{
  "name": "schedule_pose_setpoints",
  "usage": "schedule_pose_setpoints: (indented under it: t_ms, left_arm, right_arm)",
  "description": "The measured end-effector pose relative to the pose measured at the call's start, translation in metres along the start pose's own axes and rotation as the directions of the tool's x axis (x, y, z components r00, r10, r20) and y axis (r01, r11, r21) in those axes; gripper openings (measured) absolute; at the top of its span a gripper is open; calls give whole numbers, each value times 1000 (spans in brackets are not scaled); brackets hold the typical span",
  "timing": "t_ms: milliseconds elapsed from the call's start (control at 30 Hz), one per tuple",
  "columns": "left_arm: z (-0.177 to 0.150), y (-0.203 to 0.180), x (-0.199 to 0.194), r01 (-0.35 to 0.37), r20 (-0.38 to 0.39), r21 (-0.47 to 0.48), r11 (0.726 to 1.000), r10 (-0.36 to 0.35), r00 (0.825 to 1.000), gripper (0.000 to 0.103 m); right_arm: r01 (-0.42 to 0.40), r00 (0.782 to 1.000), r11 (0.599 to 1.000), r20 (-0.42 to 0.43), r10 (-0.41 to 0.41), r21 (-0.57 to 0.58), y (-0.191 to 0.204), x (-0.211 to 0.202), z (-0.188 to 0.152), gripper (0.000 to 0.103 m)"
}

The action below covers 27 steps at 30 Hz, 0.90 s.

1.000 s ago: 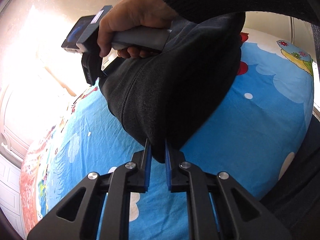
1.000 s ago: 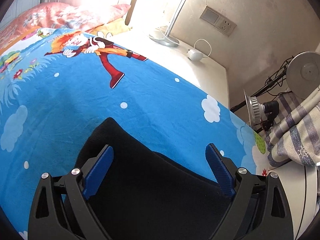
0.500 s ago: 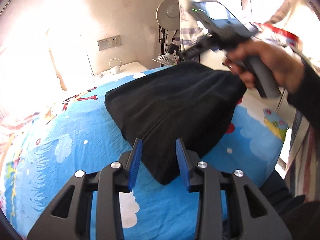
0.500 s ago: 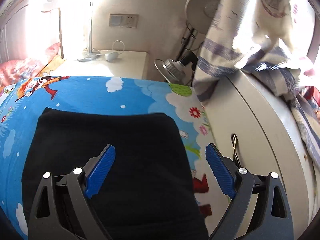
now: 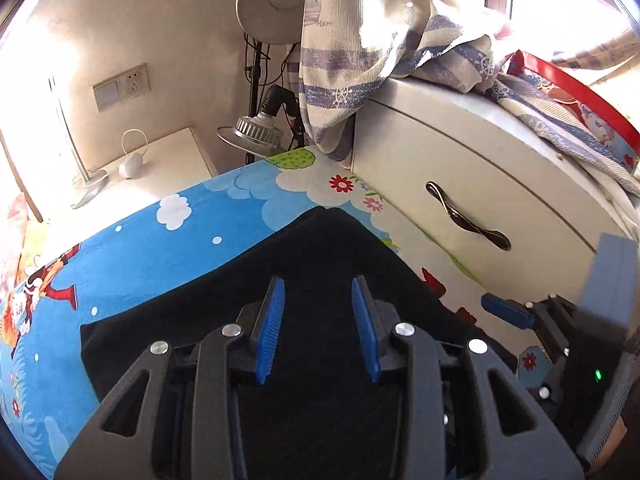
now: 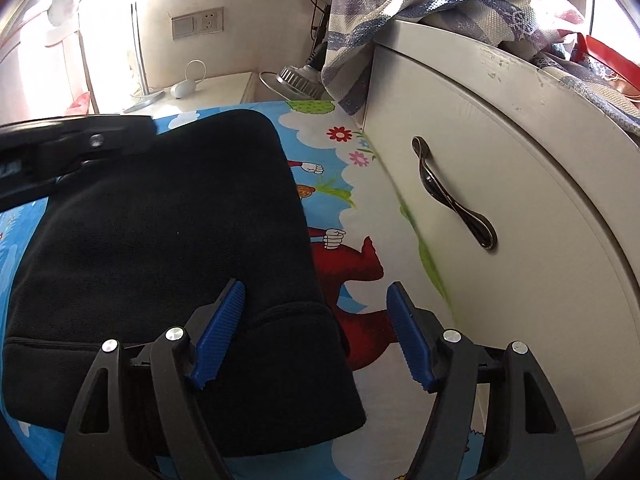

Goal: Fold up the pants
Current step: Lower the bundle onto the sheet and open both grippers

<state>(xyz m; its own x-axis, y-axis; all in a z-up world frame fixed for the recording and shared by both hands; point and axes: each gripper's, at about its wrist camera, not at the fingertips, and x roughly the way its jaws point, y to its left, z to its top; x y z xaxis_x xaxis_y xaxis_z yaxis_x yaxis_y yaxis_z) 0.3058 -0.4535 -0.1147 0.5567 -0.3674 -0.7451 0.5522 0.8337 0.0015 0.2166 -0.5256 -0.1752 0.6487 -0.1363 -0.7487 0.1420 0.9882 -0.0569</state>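
- Both grippers are now sitting lower and closer over the black pants point(image 6: 160, 240) than half a second ago; a second ago the left one was pinching the cloth, and now it is letting go.
- Nearest, at the bottom centre of the left wrist view, the left gripper point(image 5: 318, 320) is hovering with its blue pads spread apart, nothing between them but dark cloth below.
- At the bottom centre of the right wrist view, the right gripper point(image 6: 316, 328) is hanging wide open, straddling the pants' right edge near the waistband.
- Pants are lying as a compact folded rectangle on the cartoon bedsheet point(image 6: 344, 184), filling the left half of that view.
- Folding is looking almost finished; at most, smoothing or a last tuck is remaining.
- Farther right, the white drawer cabinet point(image 6: 520, 200) is standing close beside the pants, leaving only a narrow strip of sheet.
- Toward the upper left, blue sheet is offering more open room before the white nightstand point(image 5: 160, 160).
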Motion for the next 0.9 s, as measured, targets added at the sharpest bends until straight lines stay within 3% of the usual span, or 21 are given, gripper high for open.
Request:
schedule_pose_setpoints:
  t_ms: [67,133,233,533,900]
  left_arm:
    - [15,-2,38,19,-72,5,1000,-18,997,30]
    - [26,-2,72,-18,-132,25,1000,22,991,19]
    - [27,-3,97,-31,-187,48,998,39,982,19]
    - [23,-1,105,-65,-215,21,998,68,974,19]
    - [21,3,102,-57,-194,-18,998,52,980,20]
  right_arm:
    - [-9,1000,1000,-2,9,3,-2,0,0,66]
    - [-19,1000,1000,-3,19,9,-5,1,0,66]
    - [-17,1000,1000,0,17,11,-6,4,0,66]
    - [-54,998,998,-6,55,29,-9,9,2,66]
    - [-53,999,998,-8,53,29,-10,12,3,66]
